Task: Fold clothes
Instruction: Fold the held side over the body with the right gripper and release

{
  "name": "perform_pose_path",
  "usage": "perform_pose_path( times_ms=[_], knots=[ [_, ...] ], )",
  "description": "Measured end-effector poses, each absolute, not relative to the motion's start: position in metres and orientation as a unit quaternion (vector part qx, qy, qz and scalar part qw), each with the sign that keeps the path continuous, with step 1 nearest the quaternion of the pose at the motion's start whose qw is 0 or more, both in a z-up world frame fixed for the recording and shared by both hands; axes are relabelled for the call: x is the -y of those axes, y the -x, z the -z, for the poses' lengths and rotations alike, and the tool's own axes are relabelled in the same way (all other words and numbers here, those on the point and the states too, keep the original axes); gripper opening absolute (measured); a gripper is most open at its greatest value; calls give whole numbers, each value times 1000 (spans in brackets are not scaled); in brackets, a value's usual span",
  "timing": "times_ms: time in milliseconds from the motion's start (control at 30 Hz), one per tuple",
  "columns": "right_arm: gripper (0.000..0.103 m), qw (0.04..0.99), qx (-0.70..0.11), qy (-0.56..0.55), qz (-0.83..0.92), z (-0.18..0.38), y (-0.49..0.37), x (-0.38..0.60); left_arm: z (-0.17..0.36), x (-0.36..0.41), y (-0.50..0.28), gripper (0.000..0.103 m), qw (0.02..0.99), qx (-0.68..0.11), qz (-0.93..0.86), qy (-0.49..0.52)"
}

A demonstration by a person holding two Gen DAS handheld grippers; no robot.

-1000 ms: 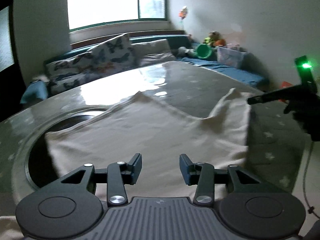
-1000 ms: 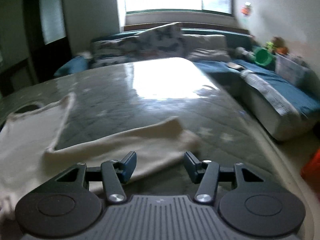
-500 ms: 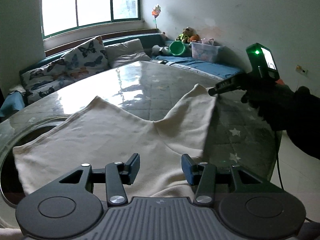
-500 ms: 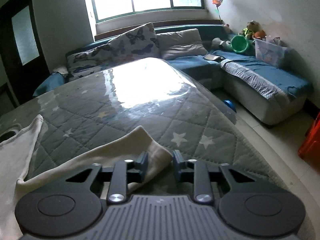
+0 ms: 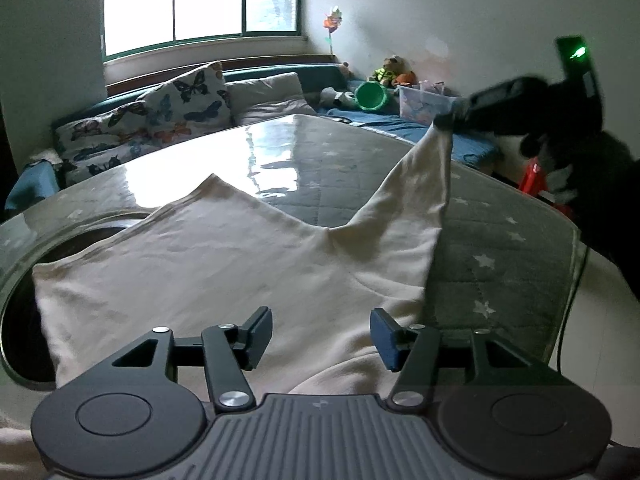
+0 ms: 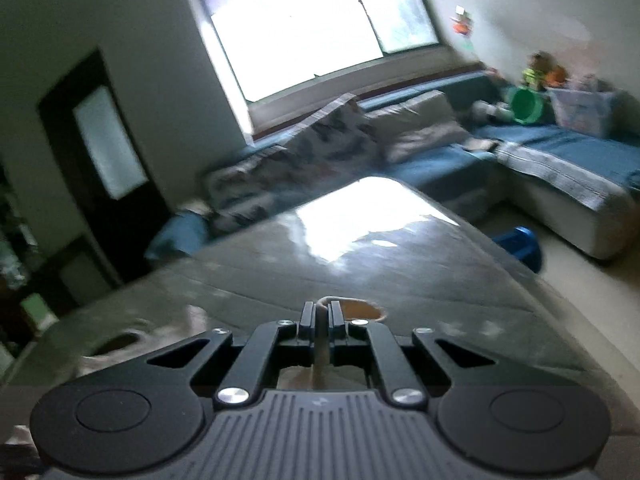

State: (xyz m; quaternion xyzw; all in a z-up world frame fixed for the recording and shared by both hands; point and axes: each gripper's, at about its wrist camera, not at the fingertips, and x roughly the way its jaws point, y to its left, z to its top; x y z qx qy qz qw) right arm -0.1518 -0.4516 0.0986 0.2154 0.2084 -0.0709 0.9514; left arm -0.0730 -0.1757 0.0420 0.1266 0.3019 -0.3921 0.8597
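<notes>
So there's a cream garment [image 5: 240, 264] spread across the near part of a grey quilted table [image 5: 492, 248] with little white stars on it, and its left edge hangs over a round dark opening [image 5: 24, 320] in the tabletop. The right gripper [image 6: 320, 314] has its jaws pinched tight on one far corner of the cloth, you can see a thin strip of fabric squeezed between the pads in the right wrist view (pretty blurry shot, though). From the left wrist view that corner is pulled up off the table at the right, so the fabric rises in a peak toward the gripper and the rest lies flat.

The left gripper [image 5: 322, 332] hangs over the near edge of the garment with its jaws about half apart; they've just been widening, and nothing is between them, the cloth is only underneath. Butterfly cushions [image 5: 180, 108] sit on the blue sofa [image 6: 560, 148] at the far side.
</notes>
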Motion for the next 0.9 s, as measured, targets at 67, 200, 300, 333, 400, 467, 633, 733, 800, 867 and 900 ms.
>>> perform_pose_path(
  times_ms=[67,200,300,333,400,467,633,733,800,867,900],
  knots=[
    [5,956,-197,-213,43,-111,156,438,-42,170,72,59,863,-303,386,-122],
    [5,964,-175,-202,-15,-131,162,403,-41,154,68,62,869,-309,373,-103],
    [5,965,-163,-195,-66,-142,165,373,-40,143,66,62,873,-313,363,-92],
    [5,964,-161,-191,-87,-145,165,360,-39,140,66,62,874,-314,359,-90],
    [5,963,-160,-178,-121,-147,163,337,-38,134,65,63,876,-317,355,-82],
    [5,960,-168,-164,-150,-146,160,316,-37,129,65,65,877,-318,352,-75],
    [14,944,-217,-131,-213,-124,156,266,-34,123,66,66,878,-326,345,-68],
    [23,938,-239,-115,-225,-116,163,258,-31,120,66,66,877,-330,343,-69],
    [30,940,-250,-97,-210,-112,169,263,-30,119,65,67,877,-332,340,-68],
    [32,942,-263,-81,-190,-106,174,272,-30,117,63,67,878,-334,338,-65],
    [32,943,-271,-76,-178,-103,174,278,-31,117,62,67,878,-334,338,-63]
  ],
)
